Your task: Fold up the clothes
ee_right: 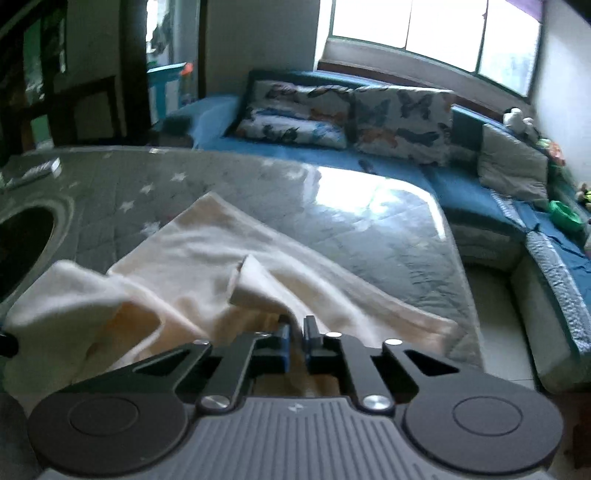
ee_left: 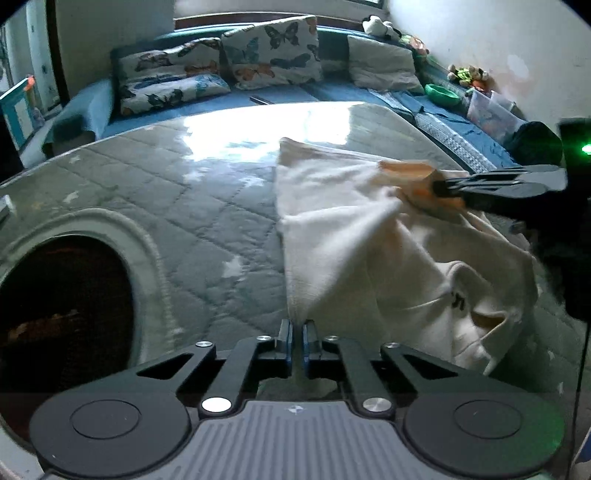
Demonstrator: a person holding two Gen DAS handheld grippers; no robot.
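Observation:
A cream garment (ee_left: 362, 236) lies partly on the grey quilted mat (ee_left: 166, 192) and is lifted at two points. My left gripper (ee_left: 297, 326) is shut on the garment's near edge. My right gripper (ee_left: 439, 186) reaches in from the right in the left wrist view, shut on a raised fold with an orange lining. In the right wrist view the right gripper (ee_right: 295, 328) is shut on the cream garment (ee_right: 207, 254), which spreads over the mat (ee_right: 369, 229) ahead and to the left.
A round dark opening (ee_left: 62, 314) is cut in the mat at the left. A blue sofa (ee_left: 288, 92) with butterfly cushions (ee_left: 273, 51) runs behind and along the right. A green bowl (ee_left: 441, 94) and toys sit on it. A window (ee_right: 436, 29) is behind.

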